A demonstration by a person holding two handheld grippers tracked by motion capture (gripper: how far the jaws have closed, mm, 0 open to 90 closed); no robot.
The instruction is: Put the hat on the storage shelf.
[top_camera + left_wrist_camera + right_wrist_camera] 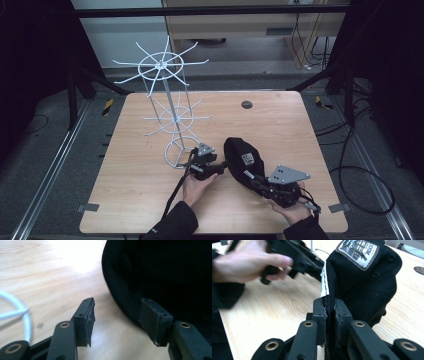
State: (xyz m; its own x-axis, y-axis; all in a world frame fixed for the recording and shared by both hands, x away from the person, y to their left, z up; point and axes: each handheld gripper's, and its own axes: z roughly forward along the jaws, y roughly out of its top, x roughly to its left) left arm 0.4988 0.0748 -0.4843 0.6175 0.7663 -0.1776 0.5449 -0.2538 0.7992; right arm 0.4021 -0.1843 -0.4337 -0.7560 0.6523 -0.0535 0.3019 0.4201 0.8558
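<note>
A black cap (242,159) with a grey patch (358,251) lies on the wooden table (280,120), right of centre. My right gripper (330,311) is shut on the cap's edge, pinching the black fabric between its pads; in the high view the right gripper (262,185) sits at the cap's near end. My left gripper (116,320) is open beside the cap (162,272), its jaws wide apart, the right one against the fabric. From above, the left gripper (220,165) is at the cap's left side. A white wire rack (167,105) stands at the table's left.
The rack's round wire base (179,151) is just behind the left gripper, and a piece of the wire base (17,312) shows at the left of the left gripper view. A dark round grommet (246,104) is set in the far table. Black cables trail on the floor at right.
</note>
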